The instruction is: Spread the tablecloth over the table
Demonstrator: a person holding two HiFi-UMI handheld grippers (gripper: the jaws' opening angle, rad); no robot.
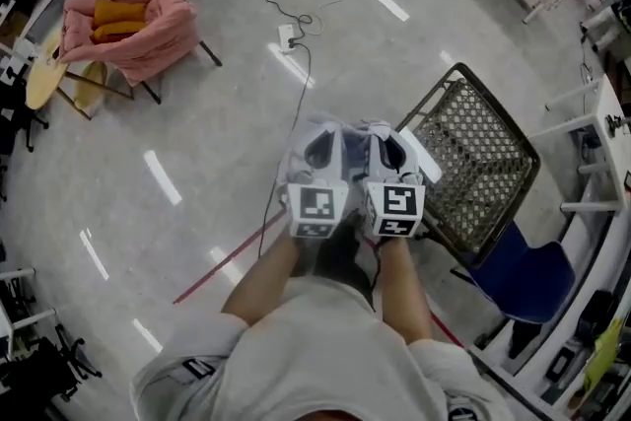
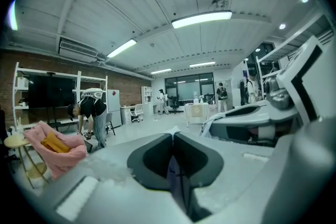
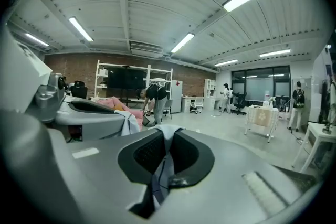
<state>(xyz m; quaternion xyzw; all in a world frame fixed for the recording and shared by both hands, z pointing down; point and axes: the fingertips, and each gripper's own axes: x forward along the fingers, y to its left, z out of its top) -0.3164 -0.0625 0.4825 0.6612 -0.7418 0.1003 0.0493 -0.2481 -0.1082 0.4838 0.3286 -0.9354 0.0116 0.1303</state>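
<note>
A: Where's the tablecloth point(image 3: 166, 132)?
B: Nipped in both: left gripper point(image 1: 317, 141) and right gripper point(image 1: 392, 141), side by side above the floor point(image 1: 217, 133).
A: Fingers point(image 3: 139, 152)?
B: Closed on it, a thin fold running lengthwise between them.

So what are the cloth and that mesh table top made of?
Cloth: thin fabric, pale and matte; it creases and hangs limp between the jaws. Table: likely metal with a dark matte finish; it has an open lattice top in a thin frame.

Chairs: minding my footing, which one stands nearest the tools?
The dark blue chair, lower right beside the black mesh table; the pink fabric chair stands farther, upper left.
</note>
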